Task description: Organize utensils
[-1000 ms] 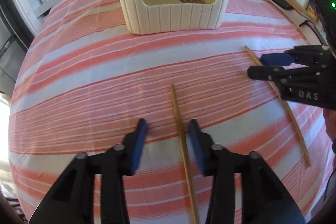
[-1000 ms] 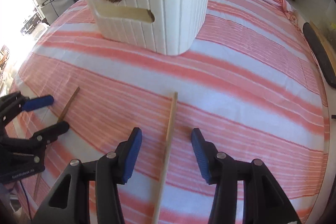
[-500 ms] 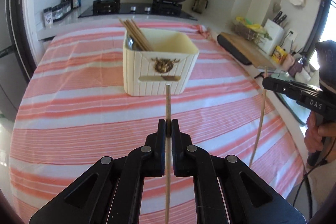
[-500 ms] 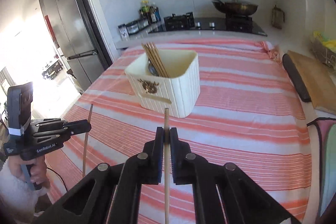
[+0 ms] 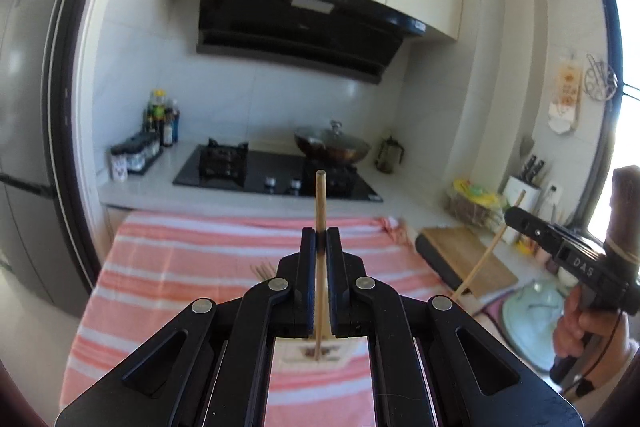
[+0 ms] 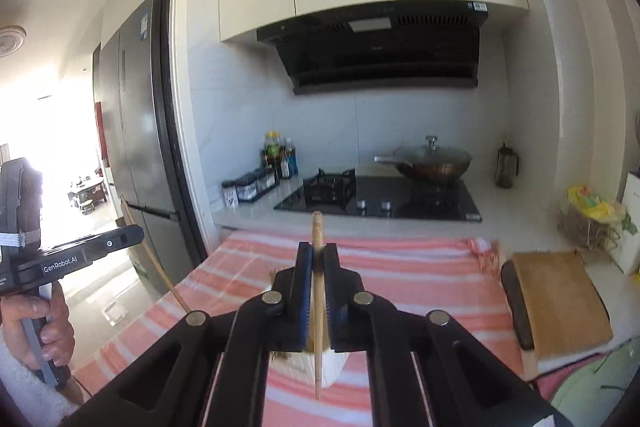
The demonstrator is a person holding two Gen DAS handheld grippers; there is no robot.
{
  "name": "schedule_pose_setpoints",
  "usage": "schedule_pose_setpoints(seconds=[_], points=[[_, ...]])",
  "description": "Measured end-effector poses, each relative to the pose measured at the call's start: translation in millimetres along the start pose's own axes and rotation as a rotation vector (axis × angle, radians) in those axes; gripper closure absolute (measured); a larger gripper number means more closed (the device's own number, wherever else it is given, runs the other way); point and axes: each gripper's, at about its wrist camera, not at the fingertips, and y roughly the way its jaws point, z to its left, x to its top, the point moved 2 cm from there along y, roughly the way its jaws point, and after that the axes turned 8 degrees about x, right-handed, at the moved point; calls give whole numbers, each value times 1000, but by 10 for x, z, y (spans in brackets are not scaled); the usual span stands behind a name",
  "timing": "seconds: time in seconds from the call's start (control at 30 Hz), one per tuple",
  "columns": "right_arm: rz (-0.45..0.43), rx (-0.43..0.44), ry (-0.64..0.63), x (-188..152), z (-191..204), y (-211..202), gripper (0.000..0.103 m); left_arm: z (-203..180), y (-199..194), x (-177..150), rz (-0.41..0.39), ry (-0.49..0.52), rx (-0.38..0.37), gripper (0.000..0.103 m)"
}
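Note:
My left gripper is shut on a wooden chopstick, held upright high above the striped table. Its lower end hangs over the cream utensil holder, seen between the gripper arms. Other chopsticks stick out of the holder. My right gripper is shut on a second chopstick, also upright, above the same holder. The right gripper with its chopstick shows at the right of the left wrist view. The left gripper shows at the left of the right wrist view.
The pink and white striped tablecloth covers the table. Behind it are a black stove with a wok, bottles and spice jars. A wooden cutting board lies at the right. A refrigerator stands at the left.
Both grippers closed on the chopsticks lying on the table, then lifted them high and tilted up. The holder now sits low between the gripper arms.

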Motion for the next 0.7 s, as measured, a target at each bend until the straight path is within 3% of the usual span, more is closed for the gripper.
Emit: schedule_pose_setpoints(seconds=[0.07,0.17,0.37,0.53,0.6,0.63,0.67,0.7], points=[[-51,2,-8,175,-6,151,97,15,220,123,-24,-4,39,100],[-65,4,-6,220,-18,496,97,29,625,80,22,8,77,100],[79,-17,-81,-274,-51,1373,97,135,1347,-397,207,13,106,100],[259,20,-19,-763,-229,1953,95,207,1635,-748,313,37,107,97],[311,51,36,-864,-283,2041,92,218,1625,-809,332,54,101,71],[323,55,45,-876,-291,2044,87,223,1593,-817,329,61,98,40],[324,50,39,-865,-279,2008,74,223,1502,-817,306,73,97,20],[310,46,31,-828,-256,1932,62,228,1396,-815,273,89,101,15]])
